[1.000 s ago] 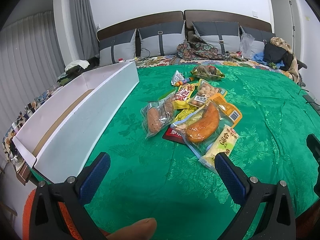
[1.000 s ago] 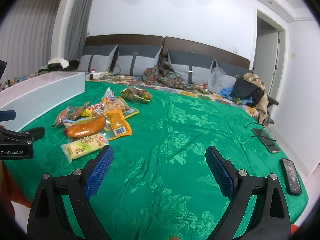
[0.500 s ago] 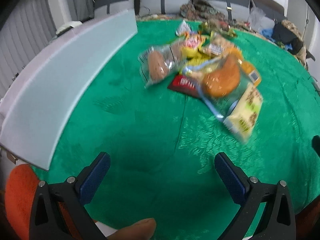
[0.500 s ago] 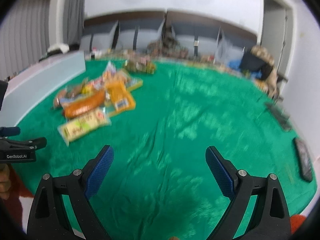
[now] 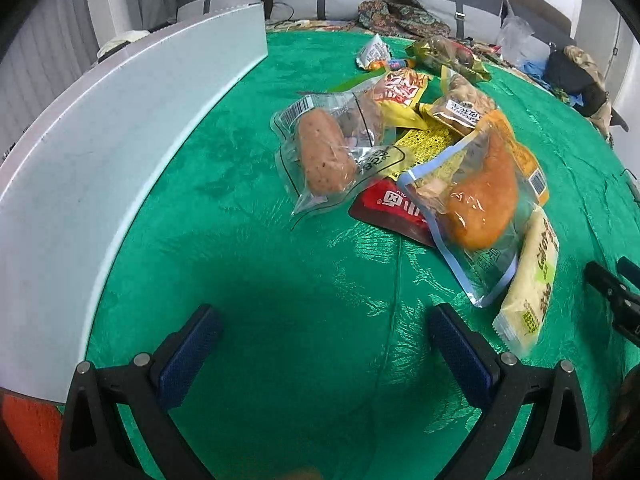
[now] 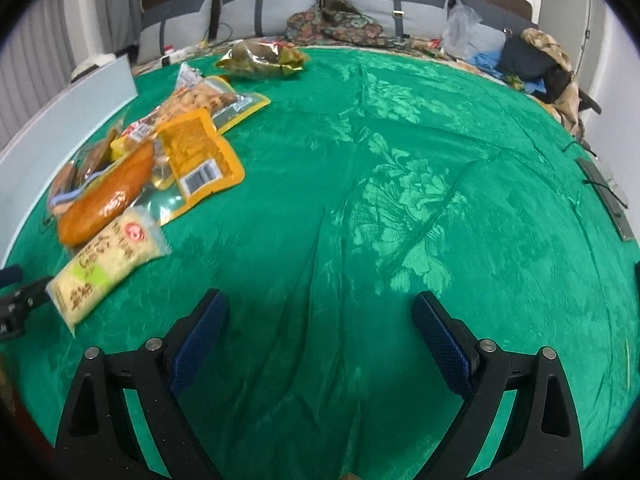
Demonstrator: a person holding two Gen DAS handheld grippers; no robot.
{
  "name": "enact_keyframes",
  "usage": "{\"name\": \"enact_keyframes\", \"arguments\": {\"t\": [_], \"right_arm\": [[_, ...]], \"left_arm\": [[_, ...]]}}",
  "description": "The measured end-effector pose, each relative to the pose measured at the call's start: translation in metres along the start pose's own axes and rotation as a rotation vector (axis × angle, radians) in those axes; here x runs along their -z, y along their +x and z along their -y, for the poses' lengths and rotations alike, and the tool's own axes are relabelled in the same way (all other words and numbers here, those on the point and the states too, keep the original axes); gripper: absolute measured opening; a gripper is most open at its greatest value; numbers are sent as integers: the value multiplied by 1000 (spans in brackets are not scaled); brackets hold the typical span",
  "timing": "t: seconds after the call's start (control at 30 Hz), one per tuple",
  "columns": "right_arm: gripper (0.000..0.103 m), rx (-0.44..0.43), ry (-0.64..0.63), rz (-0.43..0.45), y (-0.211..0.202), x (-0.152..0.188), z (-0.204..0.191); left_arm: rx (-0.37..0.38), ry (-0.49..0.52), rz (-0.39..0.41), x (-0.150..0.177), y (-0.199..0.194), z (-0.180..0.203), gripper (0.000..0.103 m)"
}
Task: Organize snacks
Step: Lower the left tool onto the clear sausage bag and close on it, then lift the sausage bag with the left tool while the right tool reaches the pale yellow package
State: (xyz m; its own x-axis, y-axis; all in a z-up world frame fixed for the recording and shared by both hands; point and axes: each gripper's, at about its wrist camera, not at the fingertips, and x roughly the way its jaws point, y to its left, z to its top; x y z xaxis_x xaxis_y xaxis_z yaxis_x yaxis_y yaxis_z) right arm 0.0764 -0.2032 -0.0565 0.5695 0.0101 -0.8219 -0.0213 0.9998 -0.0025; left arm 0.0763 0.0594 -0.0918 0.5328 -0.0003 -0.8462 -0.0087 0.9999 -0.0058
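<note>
- The left tool (image 5: 320, 340) hangs over the green bedspread (image 5: 280, 300), its blue-padded fingers (image 5: 188, 348) spread wide with nothing between them.
- The right tool (image 6: 320, 328) also gapes wide and empty above bare green cloth, well apart from the snacks.
- The snack pile (image 5: 408, 140) lies on the bed ahead of the left tool, packets overlapping one another.
- A clear pack with a brown sausage (image 5: 326, 156) sits at the pile's near left edge, resting partly on a red packet (image 5: 394, 208).
- A clear, blue-edged bag holding an orange piece (image 5: 482, 200) overlaps the red packet's right side.
- A pale yellow packet (image 5: 530, 280) lies just beside that bag, nearest the right tool, whose black tip shows at the left view's right edge.
- A long white box (image 5: 100, 152) stands along the bed's left side, near the pile but not touching it.
- Grey pillows (image 6: 272, 12) line the headboard beyond.
</note>
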Motion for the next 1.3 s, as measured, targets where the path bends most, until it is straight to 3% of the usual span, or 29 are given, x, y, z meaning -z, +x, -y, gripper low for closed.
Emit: {"name": "enact_keyframes", "arguments": {"t": [0.13, 0.27, 0.3, 0.47, 0.57, 0.73, 0.8, 0.83, 0.9, 0.97, 1.1, 1.2, 1.23, 1.3], "right_arm": [[96, -3, 2, 6, -1, 2, -2], [96, 1, 3, 6, -1, 1, -2], [96, 1, 4, 6, 2, -1, -2], [96, 1, 3, 6, 2, -2, -2], [96, 1, 3, 6, 2, -2, -2], [96, 1, 3, 6, 3, -2, -2], [96, 1, 3, 6, 3, -2, -2], [96, 1, 3, 6, 3, -2, -2], [96, 1, 3, 6, 3, -2, -3], [96, 1, 3, 7, 3, -2, -3], [96, 1, 3, 7, 3, -2, -3], [96, 1, 3, 7, 3, -2, -3], [96, 1, 3, 7, 2, -1, -2], [96, 1, 3, 7, 3, -2, -3]], "left_arm": [[6, 2, -7, -2, 0, -4, 103], [28, -6, -119, -16, 1, -15, 103], [63, -40, -125, -23, -2, -22, 103], [207, -168, -41, -67, -24, -45, 103], [230, -189, -32, -95, -20, -51, 103], [218, -160, -143, -118, 20, -44, 102], [176, -113, -183, -115, 33, -33, 95], [166, -99, -190, -114, 36, -30, 76], [164, -71, -188, -111, 35, -24, 68], [165, -35, -177, -105, 27, -22, 54], [142, 71, -170, -93, 0, -24, 51], [146, 130, -218, -81, -11, -32, 51], [165, 143, -275, -76, -11, -33, 51], [175, 186, -276, -67, -17, -32, 52]]}}
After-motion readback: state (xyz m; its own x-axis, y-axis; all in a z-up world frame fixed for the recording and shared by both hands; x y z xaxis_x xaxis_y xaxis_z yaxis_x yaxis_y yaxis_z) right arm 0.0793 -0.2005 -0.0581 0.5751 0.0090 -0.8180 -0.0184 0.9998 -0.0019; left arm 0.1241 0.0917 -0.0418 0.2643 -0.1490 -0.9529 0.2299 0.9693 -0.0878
